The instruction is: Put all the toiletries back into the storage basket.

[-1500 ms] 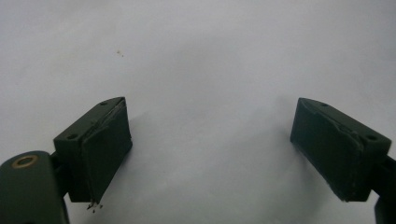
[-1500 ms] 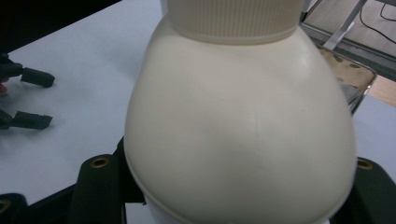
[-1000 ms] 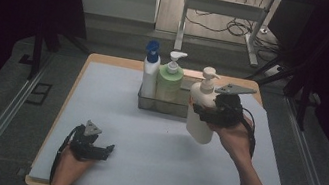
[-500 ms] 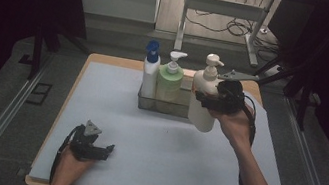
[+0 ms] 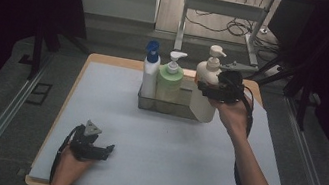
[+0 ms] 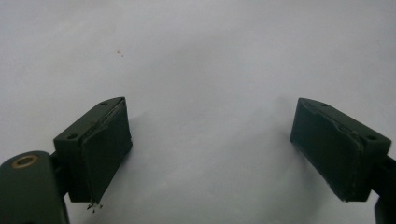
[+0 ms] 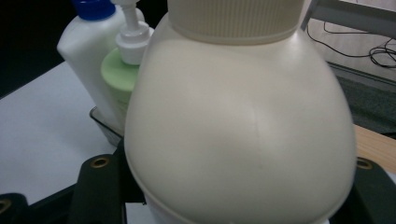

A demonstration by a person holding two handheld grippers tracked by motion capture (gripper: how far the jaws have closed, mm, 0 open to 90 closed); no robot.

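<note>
The right tongs (image 5: 214, 90) grip a cream pump bottle (image 5: 205, 90) held at the right end of a clear tray (image 5: 170, 107), beside the green bottle (image 5: 170, 81) and the blue-capped bottle (image 5: 150, 72). The left tongs (image 5: 95, 148) rest released on the table (image 5: 163, 148), well apart.

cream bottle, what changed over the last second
The right gripper, shut on the cream bottle, carried it up and toward the tray, tipping it upright. The blue-capped bottle, green bottle and open left gripper stayed put.
</note>
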